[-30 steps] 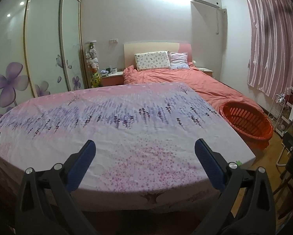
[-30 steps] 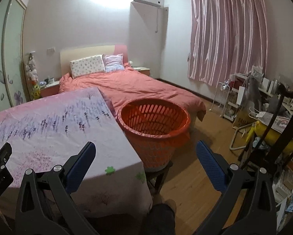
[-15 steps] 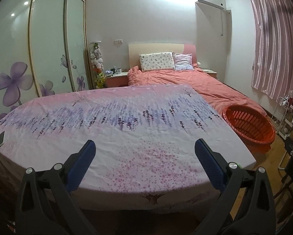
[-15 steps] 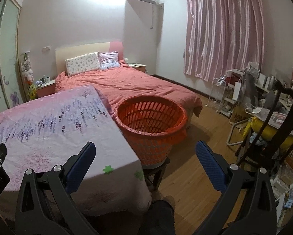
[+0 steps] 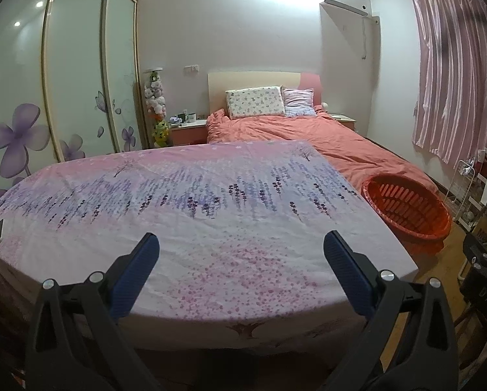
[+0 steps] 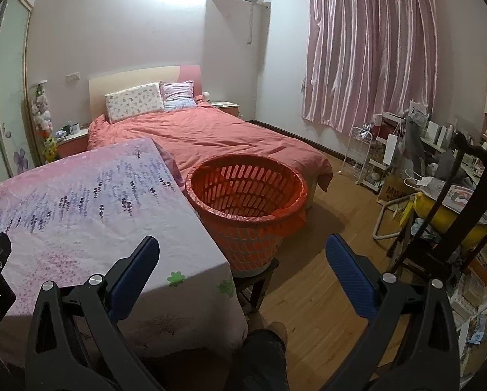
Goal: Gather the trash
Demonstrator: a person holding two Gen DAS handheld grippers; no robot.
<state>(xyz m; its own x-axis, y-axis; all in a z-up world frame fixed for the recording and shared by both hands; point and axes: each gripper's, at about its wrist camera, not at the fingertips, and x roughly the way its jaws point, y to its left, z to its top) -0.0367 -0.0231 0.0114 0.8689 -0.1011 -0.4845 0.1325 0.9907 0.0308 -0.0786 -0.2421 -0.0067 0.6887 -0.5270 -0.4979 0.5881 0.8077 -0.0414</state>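
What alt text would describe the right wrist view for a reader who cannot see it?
An open gripper points at an orange basket beside a table under a flowered pink cloth. Behind them are a bed with a red cover and pink curtains.

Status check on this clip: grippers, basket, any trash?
Left gripper open, empty. Right gripper open, empty. Orange basket beside covered table. No trash visible.
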